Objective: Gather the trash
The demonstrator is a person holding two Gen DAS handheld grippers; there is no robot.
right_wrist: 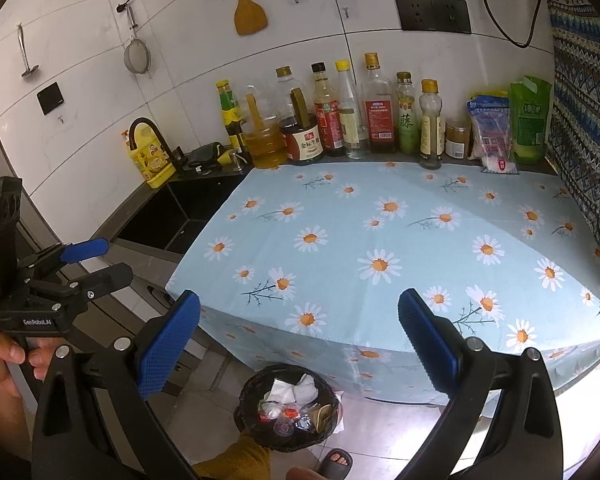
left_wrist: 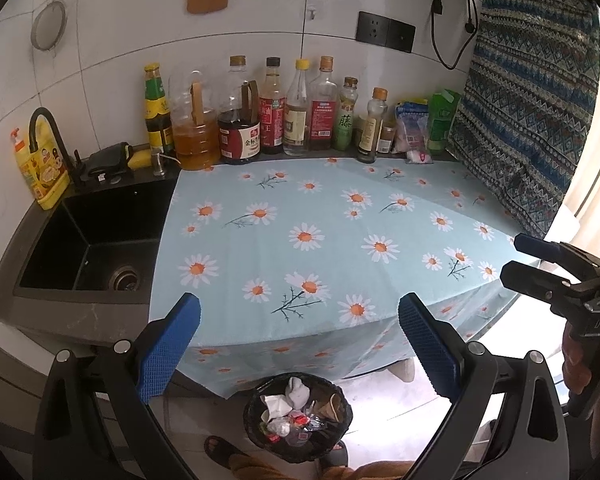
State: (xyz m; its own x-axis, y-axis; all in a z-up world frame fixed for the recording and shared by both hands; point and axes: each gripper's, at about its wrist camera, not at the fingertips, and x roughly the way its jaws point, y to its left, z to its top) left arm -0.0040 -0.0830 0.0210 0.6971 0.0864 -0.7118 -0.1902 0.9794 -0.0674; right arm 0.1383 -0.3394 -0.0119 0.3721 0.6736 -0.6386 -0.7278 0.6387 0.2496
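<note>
A black-lined trash bin [left_wrist: 298, 416] stands on the floor below the counter's front edge, holding crumpled tissue and wrappers; it also shows in the right wrist view [right_wrist: 288, 408]. My left gripper [left_wrist: 299, 320] is open and empty, above the bin and the counter edge. My right gripper [right_wrist: 299, 320] is open and empty, also above the bin. The right gripper shows at the right of the left wrist view [left_wrist: 520, 260]. The left gripper shows at the left of the right wrist view [right_wrist: 104, 260]. The daisy tablecloth [left_wrist: 320, 240] on the counter carries no loose trash.
Several sauce and oil bottles [left_wrist: 276, 120] line the back wall, with bags [left_wrist: 412, 128] at the right. A black sink [left_wrist: 92, 240] with faucet lies left. A patterned cloth [left_wrist: 528, 120] hangs at the right. Sandalled feet [right_wrist: 334, 462] stand by the bin.
</note>
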